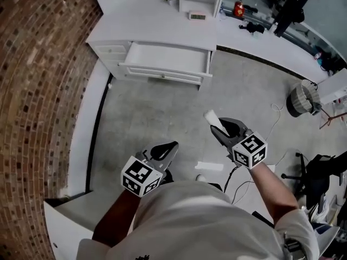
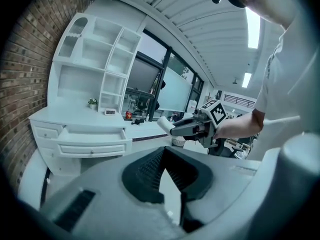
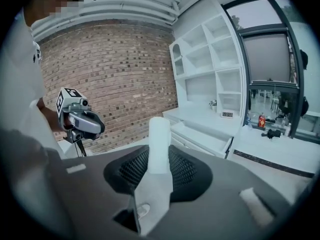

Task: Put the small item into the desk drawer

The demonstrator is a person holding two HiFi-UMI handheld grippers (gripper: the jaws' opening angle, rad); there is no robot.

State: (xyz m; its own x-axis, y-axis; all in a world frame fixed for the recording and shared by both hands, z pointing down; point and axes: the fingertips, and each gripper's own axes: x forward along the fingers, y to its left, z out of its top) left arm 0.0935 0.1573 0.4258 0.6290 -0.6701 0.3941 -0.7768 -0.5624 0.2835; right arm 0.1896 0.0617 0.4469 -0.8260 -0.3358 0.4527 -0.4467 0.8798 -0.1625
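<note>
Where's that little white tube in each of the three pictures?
Head view: white tube, right of centre, held in the right tongs.
Left gripper view: middle, poking left from the right tongs.
Right gripper view: centre, clamped in those tongs.
Shared landmark: the open desk drawer.

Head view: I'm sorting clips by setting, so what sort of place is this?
Probably an office or workroom: a white desk with an open drawer by a brick wall, plus an office chair.
</note>
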